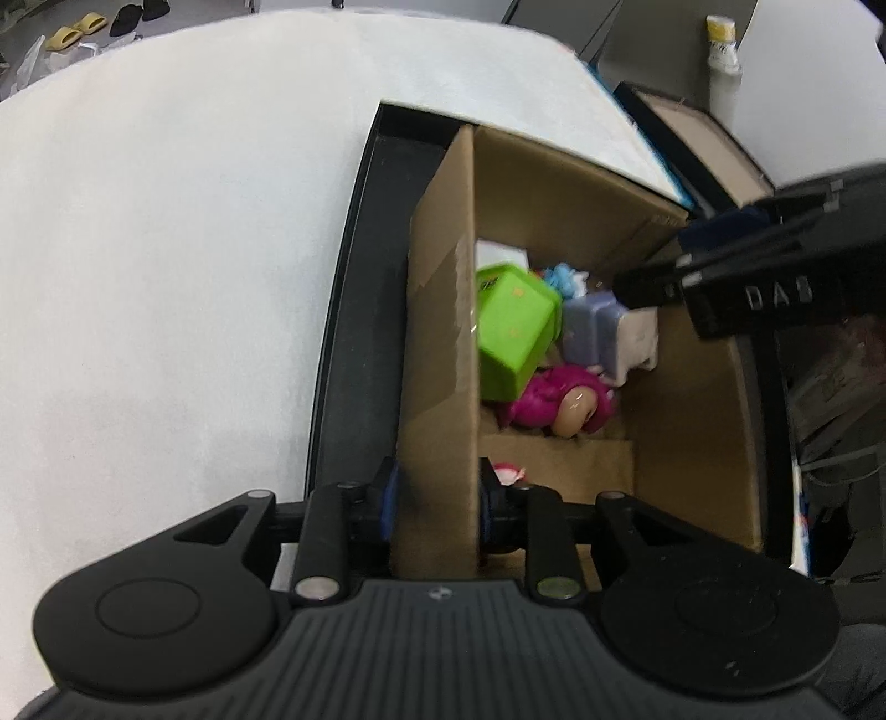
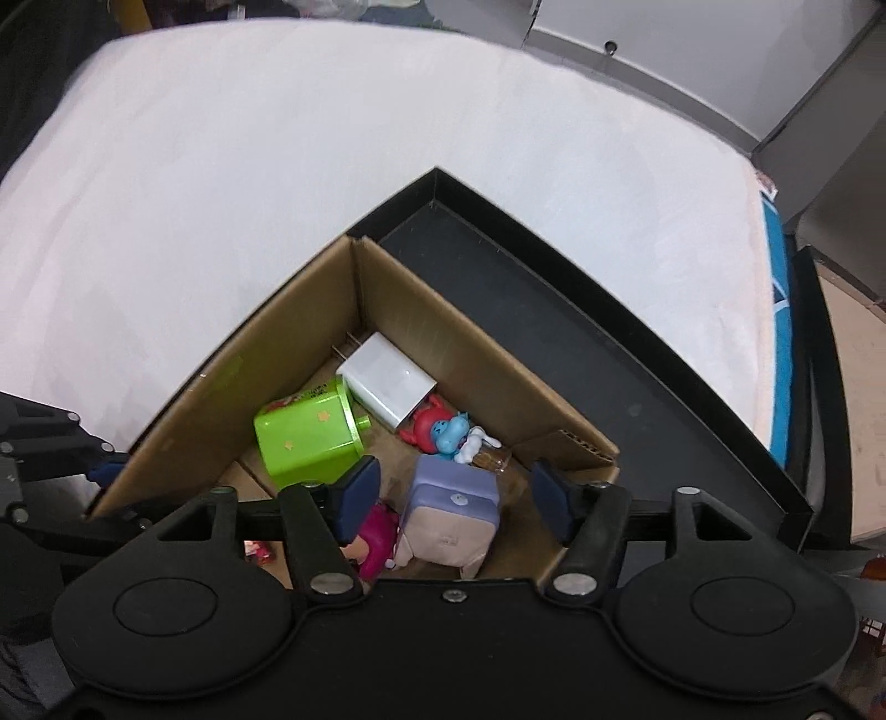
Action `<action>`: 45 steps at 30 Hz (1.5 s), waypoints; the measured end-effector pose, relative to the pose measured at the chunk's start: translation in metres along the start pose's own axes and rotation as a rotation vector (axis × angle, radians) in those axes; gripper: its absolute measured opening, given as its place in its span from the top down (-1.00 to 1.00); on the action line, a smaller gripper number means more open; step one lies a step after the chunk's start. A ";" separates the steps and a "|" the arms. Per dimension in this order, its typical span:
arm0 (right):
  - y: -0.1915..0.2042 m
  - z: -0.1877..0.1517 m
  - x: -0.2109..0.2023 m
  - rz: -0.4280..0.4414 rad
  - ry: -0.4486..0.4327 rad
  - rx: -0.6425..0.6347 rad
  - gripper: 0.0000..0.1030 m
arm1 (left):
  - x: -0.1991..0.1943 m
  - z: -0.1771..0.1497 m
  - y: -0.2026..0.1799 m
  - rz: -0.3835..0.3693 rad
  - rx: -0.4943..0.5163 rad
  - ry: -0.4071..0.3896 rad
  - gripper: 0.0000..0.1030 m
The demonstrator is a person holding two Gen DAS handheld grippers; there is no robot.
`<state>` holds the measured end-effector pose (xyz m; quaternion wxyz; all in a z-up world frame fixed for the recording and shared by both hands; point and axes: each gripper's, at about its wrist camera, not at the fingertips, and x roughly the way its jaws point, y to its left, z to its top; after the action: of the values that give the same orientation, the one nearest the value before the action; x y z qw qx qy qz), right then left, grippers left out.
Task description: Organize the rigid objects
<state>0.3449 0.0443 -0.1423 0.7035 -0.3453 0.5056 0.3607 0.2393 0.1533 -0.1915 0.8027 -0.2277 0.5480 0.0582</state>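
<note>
- The left hand-held gripper (image 1: 437, 498) is clamped on the near wall of an open cardboard box (image 1: 443, 310), one blue-padded finger on either side of the wall.
- The right hand-held gripper (image 2: 451, 493) hangs over the box's interior with its fingers spread wide and nothing between them; its blue pads (image 2: 357, 493) flank a lavender-and-cream cube toy (image 2: 451, 512) lying below on the box floor.
- In the left wrist view the right tool's black body reaches in from the right, bearing raised letters that read "DAS" (image 1: 778, 296).
- The box stands inside a shallow black tray (image 2: 609, 387) on a white tabletop (image 2: 277, 166).
- Inside the box, a lime-green block-shaped toy (image 2: 307, 440) with small orange marks lies tilted against the wall; printing along its top edge is too small to read.
- A white wall charger (image 2: 387, 385), prongs toward the corner, lies beside the green toy.
- A red figure (image 2: 426, 423), a blue figure (image 2: 448, 435) and a small white figure (image 2: 479, 443) cluster near the charger.
- A magenta plush doll (image 1: 559, 401) with a tan face lies on the box floor, just beside the green toy and the cube.
- Beyond the tabletop, a white bottle with a yellow cap (image 1: 722, 61) stands upright; its label is illegible.
- Yellow and black slippers (image 1: 77, 30) lie on the floor in the far corner.
</note>
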 end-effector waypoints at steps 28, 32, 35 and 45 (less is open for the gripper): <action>-0.026 -0.078 -0.092 0.031 -0.219 0.340 -0.99 | -0.105 -0.001 -0.042 -0.002 0.117 -0.132 -0.45; -0.030 -0.095 -0.106 0.018 -0.242 0.410 -1.00 | -0.124 -0.003 -0.048 0.020 0.090 -0.178 -0.71; -0.036 -0.108 -0.119 0.012 -0.268 0.467 -1.00 | -0.137 -0.005 -0.052 0.011 0.084 -0.204 -0.77; -0.036 -0.142 -0.156 -0.036 -0.357 0.579 -1.00 | -0.183 -0.021 -0.074 0.011 0.142 -0.298 -0.99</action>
<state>0.2746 -0.1191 -0.0238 0.8560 -0.0714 0.4499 0.2446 0.1750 0.1077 -0.0092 0.8889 -0.1565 0.4269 0.0568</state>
